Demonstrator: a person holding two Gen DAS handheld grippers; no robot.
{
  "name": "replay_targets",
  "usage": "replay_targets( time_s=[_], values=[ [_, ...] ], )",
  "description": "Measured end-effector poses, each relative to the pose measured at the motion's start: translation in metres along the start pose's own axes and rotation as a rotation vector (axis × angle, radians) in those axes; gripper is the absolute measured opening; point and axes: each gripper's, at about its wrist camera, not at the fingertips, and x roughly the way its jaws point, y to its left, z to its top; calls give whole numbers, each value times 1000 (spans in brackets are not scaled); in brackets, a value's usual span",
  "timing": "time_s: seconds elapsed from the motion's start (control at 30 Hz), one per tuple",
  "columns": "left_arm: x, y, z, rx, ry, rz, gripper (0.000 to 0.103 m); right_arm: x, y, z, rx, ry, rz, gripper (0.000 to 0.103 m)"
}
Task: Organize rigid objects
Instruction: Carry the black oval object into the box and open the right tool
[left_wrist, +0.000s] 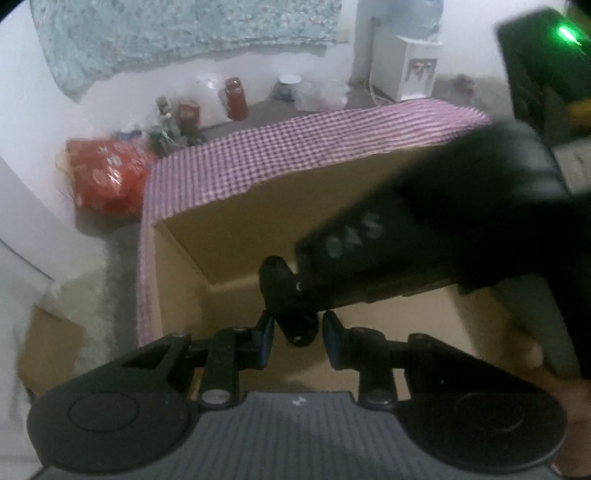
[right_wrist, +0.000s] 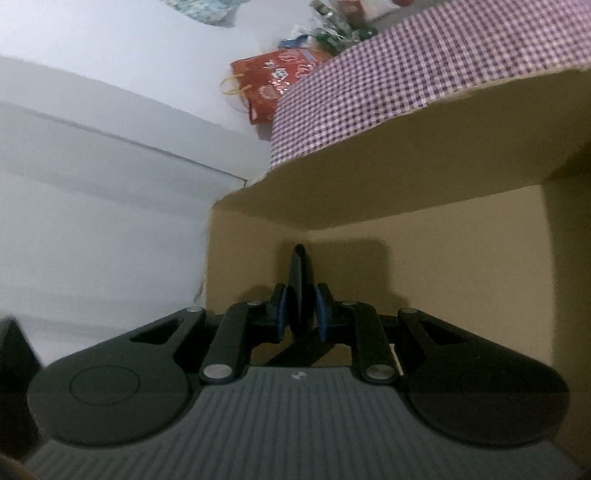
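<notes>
In the left wrist view my left gripper (left_wrist: 298, 341) has its blue pads closed against a small black knobbed piece (left_wrist: 290, 299), which hangs over the open cardboard box (left_wrist: 236, 229). A large blurred black slab with pale lettering (left_wrist: 369, 251) crosses from the right and meets that piece; I cannot tell whether they are joined. In the right wrist view my right gripper (right_wrist: 301, 308) is shut on a thin flat black object (right_wrist: 301, 273), seen edge-on and upright. It points into the box's inner corner (right_wrist: 424, 266).
A purple checked cloth (left_wrist: 295, 147) drapes over the box's far flap. Behind it on the floor lie a red gift bag (left_wrist: 107, 177), jars, bottles and a white water dispenser (left_wrist: 413, 70). A black device with a green light (left_wrist: 543, 62) and a grey sleeve (left_wrist: 535, 166) fill the right.
</notes>
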Motion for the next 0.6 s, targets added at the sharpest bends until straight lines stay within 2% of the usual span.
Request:
replay_targets(
  time_s=[0.13,0.23,0.3,0.4,0.47,0.53,0.6],
  values=[
    [8,-13,-1,74,-30,127,31,21,-8,12,70,-2,21,17],
    [7,-16,-2,83,-52,173,32,28,-13,11,93,1,26,22],
    [1,-17,-3,70,-63,171,35,31,-16,10,112,4,33,26],
    [-15,-21,-6,50,-94,152,38,24,-21,4,109,-10,45,27],
    [-24,-20,-6,39,-122,135,42,9,-22,-1,107,-26,60,28],
    [-37,-17,-7,24,-156,112,50,-6,-21,-4,106,-51,80,28],
    [-54,-13,-10,14,-203,91,51,-28,-19,-12,94,-78,108,28]
  ],
)
